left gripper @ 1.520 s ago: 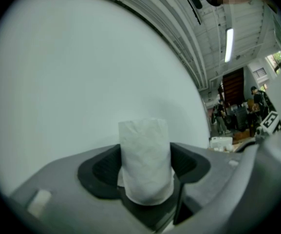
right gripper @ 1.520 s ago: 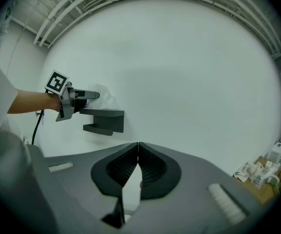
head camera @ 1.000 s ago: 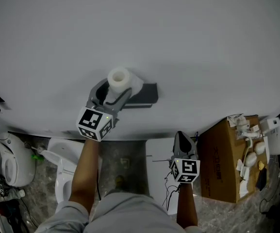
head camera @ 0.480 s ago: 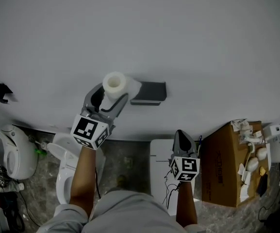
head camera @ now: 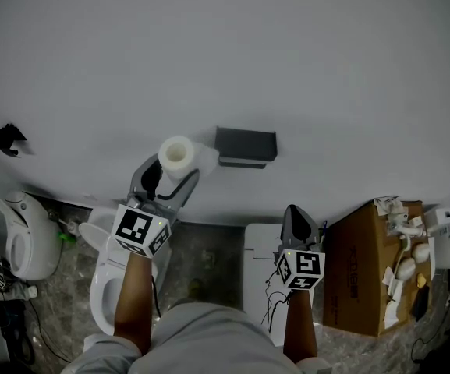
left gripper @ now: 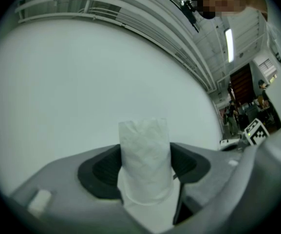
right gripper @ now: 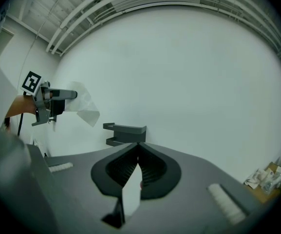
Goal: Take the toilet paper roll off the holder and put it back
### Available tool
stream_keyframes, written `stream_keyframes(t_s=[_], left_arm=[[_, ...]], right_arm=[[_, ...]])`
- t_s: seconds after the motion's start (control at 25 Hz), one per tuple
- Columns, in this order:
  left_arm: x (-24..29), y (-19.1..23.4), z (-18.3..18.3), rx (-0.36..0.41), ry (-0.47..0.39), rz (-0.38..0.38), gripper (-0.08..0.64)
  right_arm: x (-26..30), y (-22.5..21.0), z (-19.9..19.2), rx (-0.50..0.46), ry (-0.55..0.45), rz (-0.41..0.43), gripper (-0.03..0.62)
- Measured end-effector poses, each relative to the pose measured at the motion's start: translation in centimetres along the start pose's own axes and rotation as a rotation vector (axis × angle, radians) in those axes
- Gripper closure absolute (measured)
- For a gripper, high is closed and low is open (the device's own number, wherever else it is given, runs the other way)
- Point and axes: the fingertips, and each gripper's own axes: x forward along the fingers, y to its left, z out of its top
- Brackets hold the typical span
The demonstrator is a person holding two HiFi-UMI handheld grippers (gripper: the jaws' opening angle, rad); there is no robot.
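Writing: no brand we can read. Print on the brown cardboard box (head camera: 356, 265) is too small for us, and the marker cubes (head camera: 140, 230) show only black-and-white squares.
Roll: the white toilet paper roll (head camera: 176, 153) is off the dark grey wall-mounted holder (head camera: 246, 146), just left of it and apart.
Left side: the left claw (left gripper: 145, 169) is clamped on the roll, a jaw on each side.
Right side: the right claw (right gripper: 138, 165) has its jaws together, low, well apart from the holder.
Around: a white toilet (head camera: 104, 283) sits below our left arm, and a black hook (head camera: 6, 139) is on the white wall (head camera: 302, 53).
In the way: the roll's loose paper tail lies between roll and holder.
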Motion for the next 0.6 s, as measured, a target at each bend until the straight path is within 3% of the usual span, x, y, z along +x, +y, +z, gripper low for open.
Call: stream_keyframes(t_s=[0.4, 0.6], left_arm=[[-3.5, -1.0, -4.3, -0.067, 0.060, 0.028, 0.258], [-4.3, -1.9, -5.9, -0.061, 0.089, 0.016, 0.258]], right_arm=[[-0.1, 0.1, 0.4, -0.015, -0.001, -0.002, 0.591], [-0.2, 0.1, 0.6, -0.008, -0.007, -0.001, 0.591]])
